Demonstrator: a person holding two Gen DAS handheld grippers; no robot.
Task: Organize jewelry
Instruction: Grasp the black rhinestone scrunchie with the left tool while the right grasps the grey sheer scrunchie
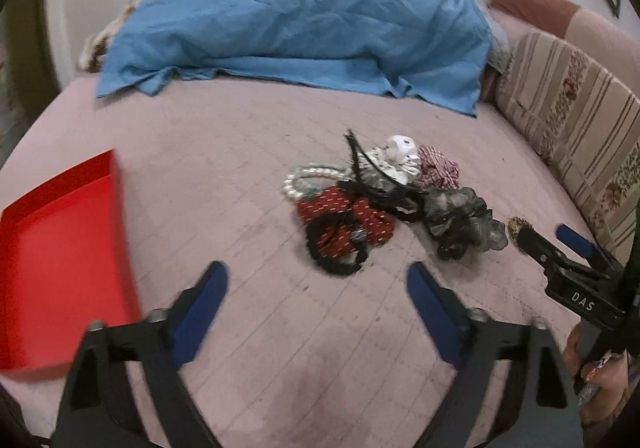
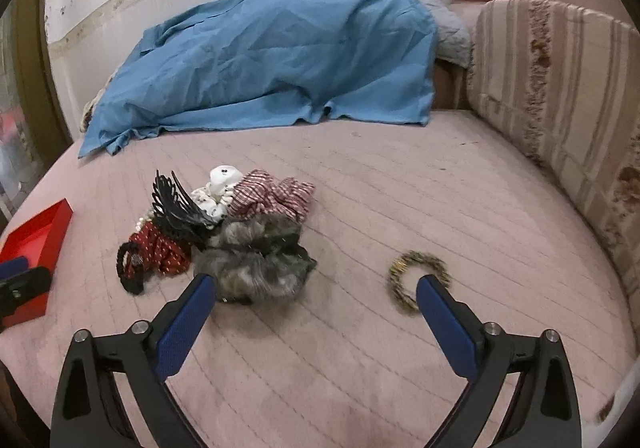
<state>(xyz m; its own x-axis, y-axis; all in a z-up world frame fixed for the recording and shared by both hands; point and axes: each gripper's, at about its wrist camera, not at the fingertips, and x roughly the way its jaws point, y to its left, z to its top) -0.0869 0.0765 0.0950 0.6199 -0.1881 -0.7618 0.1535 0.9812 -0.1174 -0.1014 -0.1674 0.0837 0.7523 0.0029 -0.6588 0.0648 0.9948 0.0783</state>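
Both blue-padded grippers empty, jaws apart: left gripper (image 1: pixel 318 282) hangs short of the tangled pile of fabric scrunchies and pearl bracelet (image 1: pixel 384 200), open red cardboard tray (image 1: pixel 60 248) waiting leftward, right gripper (image 2: pixel 316 294) flanking the gold braided ring (image 2: pixel 418 280), likely to grab it.

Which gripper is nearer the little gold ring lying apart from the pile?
Right. The right gripper hangs open just short of the gold ring, one finger overlapping its edge in view. The left gripper is open before the pile, farther away toward the red tray.
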